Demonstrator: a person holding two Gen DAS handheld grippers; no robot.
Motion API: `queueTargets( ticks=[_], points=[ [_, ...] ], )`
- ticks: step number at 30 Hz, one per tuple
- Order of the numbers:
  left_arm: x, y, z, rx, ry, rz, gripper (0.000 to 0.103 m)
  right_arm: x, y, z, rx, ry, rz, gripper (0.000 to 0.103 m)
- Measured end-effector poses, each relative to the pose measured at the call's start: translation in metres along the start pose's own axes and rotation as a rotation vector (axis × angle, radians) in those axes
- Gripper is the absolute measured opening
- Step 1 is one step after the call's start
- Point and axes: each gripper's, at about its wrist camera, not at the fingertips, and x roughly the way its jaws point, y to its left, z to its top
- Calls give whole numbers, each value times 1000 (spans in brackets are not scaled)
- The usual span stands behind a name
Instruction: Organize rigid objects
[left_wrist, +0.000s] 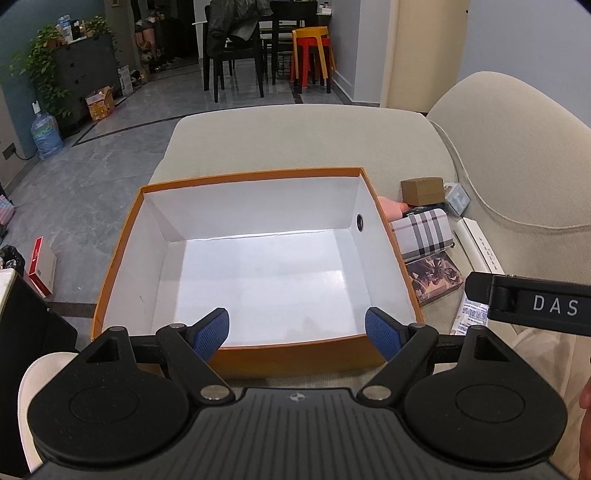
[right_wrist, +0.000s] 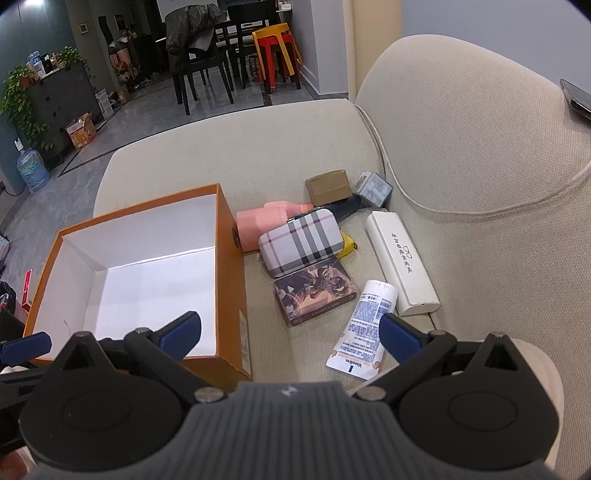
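My left gripper hangs over the near wall of the orange box, its blue pads spread wide with nothing between them. The box sits on the beige sofa, and I see only white floor and walls inside it.

My right gripper is likewise released, holding nothing, with one finger over the box's near right corner and the other just above the white tube lying on the cushion. The things to sort lie in a cluster on the seat just right of the box. A plaid case rests partly on a dark patterned box, and a pink bottle lies against the orange wall behind the case. A small brown carton sits farther back, beside a pale clear-fronted packet. A long white case lies along the backrest side. Something yellow peeks from under the plaid case; I can't make out what it is.
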Motion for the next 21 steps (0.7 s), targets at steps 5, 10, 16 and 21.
queueTargets(
  ticks=[5, 10, 16, 21],
  points=[
    [3, -4, 0, 3, 2, -1, 98, 0, 0, 0, 1, 4, 1, 100],
    [4, -6, 0, 4, 9, -2, 98, 2, -1, 0, 0, 9, 3, 100],
    [12, -10, 1, 4, 26, -11, 97, 9, -3, -2, 5, 28, 10, 101],
    [19, -13, 8, 46, 20, -78, 79, 20, -12, 3, -6, 53, 66, 100]
  ],
)
